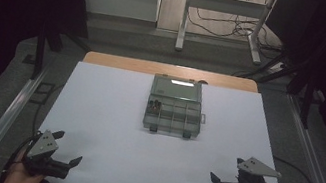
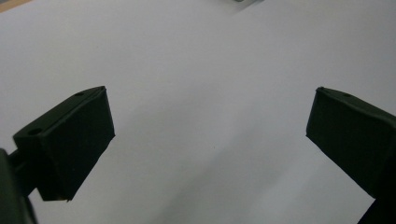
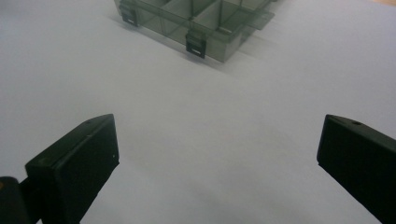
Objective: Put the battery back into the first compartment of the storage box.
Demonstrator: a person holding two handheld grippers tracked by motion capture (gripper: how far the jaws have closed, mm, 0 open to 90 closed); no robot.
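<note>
A clear grey compartment box (image 1: 173, 112) lies open in the middle of the white table (image 1: 106, 112), its lid tilted back. Small dark parts (image 1: 154, 104) sit in its far-left compartment. The box's front edge with two dark latches (image 3: 195, 45) appears at the top of the right gripper view. My left gripper (image 1: 66, 147) rests near the front left corner, open, nothing between its jaws. My right gripper (image 1: 227, 171) is near the front right corner, also open and holding nothing. Both are well short of the box.
Bare white table surface (image 2: 210, 93) lies between the grippers and the box. A wooden strip (image 1: 169, 70) runs along the far edge. Metal rails (image 1: 10, 110) flank the table. Beyond it stand a metal frame (image 1: 184, 19) and loose cables (image 1: 233, 28) on the floor.
</note>
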